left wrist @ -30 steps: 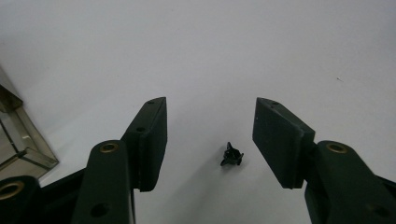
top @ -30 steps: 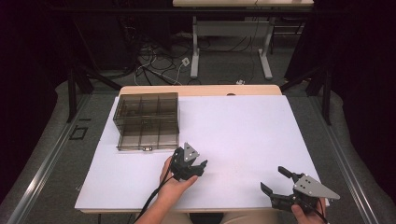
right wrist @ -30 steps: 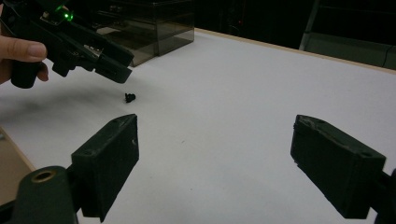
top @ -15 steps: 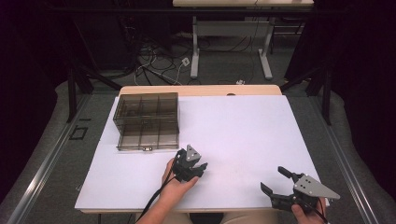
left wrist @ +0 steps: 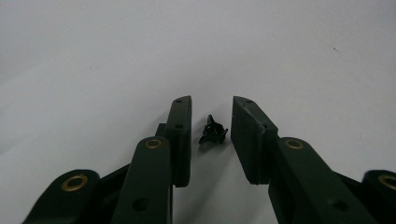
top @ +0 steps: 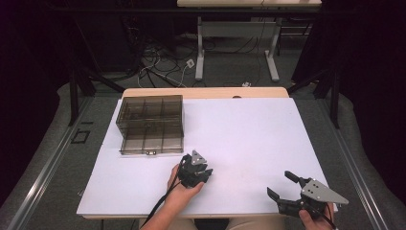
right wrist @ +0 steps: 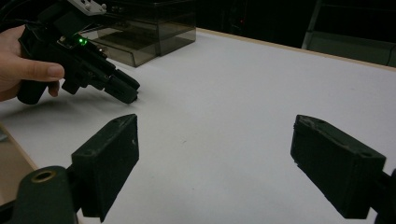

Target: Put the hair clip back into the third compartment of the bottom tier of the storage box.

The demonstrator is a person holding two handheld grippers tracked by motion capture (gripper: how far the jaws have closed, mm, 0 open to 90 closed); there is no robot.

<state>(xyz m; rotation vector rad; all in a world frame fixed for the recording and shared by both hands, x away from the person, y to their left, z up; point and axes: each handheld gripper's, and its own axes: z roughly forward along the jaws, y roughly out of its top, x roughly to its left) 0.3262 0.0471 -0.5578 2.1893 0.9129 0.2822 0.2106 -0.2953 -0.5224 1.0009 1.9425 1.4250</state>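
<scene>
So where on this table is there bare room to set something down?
The widest bare patch is the table's right half, from the smoked compartment box across to the right edge. The near-left corner below the box is bare too. It is crowded near the front middle: the left gripper brackets a small black piece, and the right gripper sits near-right.

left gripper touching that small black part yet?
Apart. Left gripper view: the small black part lies between the left gripper jaws, white table visible either side.
</scene>
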